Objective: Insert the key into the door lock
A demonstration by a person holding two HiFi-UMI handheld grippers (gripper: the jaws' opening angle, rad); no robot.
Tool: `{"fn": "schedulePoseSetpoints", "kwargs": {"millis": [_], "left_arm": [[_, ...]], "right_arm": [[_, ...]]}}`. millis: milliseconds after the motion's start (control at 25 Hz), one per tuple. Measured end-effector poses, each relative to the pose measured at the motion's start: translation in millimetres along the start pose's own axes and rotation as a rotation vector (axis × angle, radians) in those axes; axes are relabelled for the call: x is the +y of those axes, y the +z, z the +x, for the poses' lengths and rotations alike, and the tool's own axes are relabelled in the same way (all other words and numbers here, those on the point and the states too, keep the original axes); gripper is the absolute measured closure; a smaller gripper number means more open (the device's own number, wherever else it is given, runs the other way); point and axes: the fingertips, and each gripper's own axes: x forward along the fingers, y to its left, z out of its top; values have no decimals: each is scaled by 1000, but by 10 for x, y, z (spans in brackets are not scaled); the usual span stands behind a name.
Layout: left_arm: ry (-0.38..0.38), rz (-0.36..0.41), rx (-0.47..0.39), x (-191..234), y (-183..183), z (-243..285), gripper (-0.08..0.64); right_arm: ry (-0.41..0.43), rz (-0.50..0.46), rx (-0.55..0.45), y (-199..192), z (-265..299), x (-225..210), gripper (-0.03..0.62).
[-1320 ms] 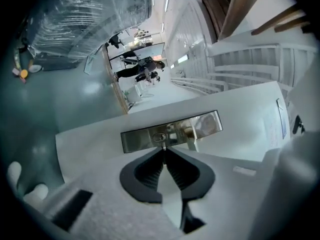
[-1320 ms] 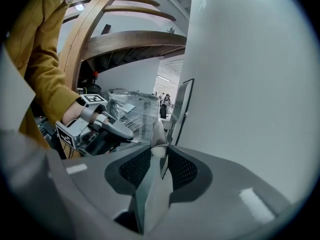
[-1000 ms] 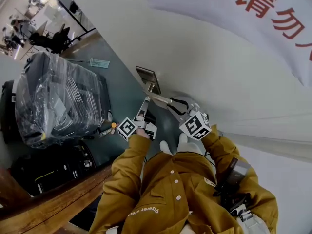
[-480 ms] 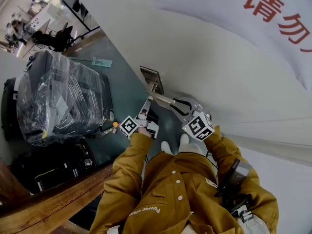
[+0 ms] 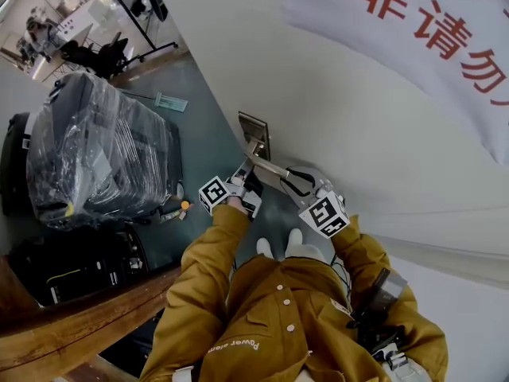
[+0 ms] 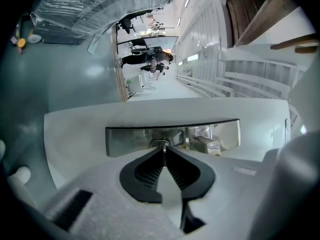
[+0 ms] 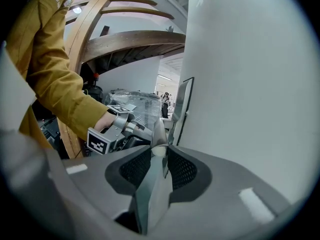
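A steel lock plate [image 5: 254, 134] sits on the white door [image 5: 358, 134], and a silver lever handle [image 5: 272, 168] sticks out from it. My left gripper [image 5: 248, 168] points level at the plate, shut on a thin key [image 6: 161, 145]. The key's tip is at the keyhole in the plate [image 6: 130, 140], just left of the handle's base [image 6: 207, 145]; whether it is inside I cannot tell. My right gripper [image 5: 288, 177] is shut on the lever handle [image 7: 150, 189], which runs between its pads [image 7: 182, 171] toward the plate [image 7: 181, 109].
A plastic-wrapped suitcase [image 5: 99, 153] and a black bag [image 5: 79, 269] stand on the grey floor to the left. A curved wooden rail [image 5: 87, 325] runs behind me. A white banner with red characters [image 5: 429, 22] hangs on the door. People sit far off [image 5: 48, 34].
My left gripper has moved in toward the lock plate with the key. The right gripper has stayed on the handle.
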Motion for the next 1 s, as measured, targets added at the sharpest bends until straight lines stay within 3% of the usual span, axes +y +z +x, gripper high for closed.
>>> {"fn": "schedulePoseSetpoints", "kwargs": {"millis": [160, 240, 320, 480, 640, 720, 840, 1000], "left_arm": [[22, 76, 23, 41, 15, 11, 529], [31, 115, 57, 56, 1, 6, 444], [19, 181, 99, 2, -33, -26, 412], [122, 464, 161, -107, -85, -346, 433], [127, 811, 186, -623, -205, -654, 480], [119, 966, 175, -948, -311, -766, 527], [65, 1102, 178, -1380, -556, -858, 557], [85, 1222, 215, -1665, -864, -909, 557]], "right_arm": [[1, -3, 9, -9, 9, -13, 480], [10, 26, -1, -17, 14, -4, 476], [9, 46, -7, -26, 16, -10, 449], [-39, 106, -14, 29, -118, -85, 429], [-110, 145, -124, 418, -488, -168, 437], [-151, 151, -168, 620, -670, -214, 472], [-203, 111, -240, 848, -837, -259, 585], [-225, 100, -201, 861, -852, -202, 588]]}}
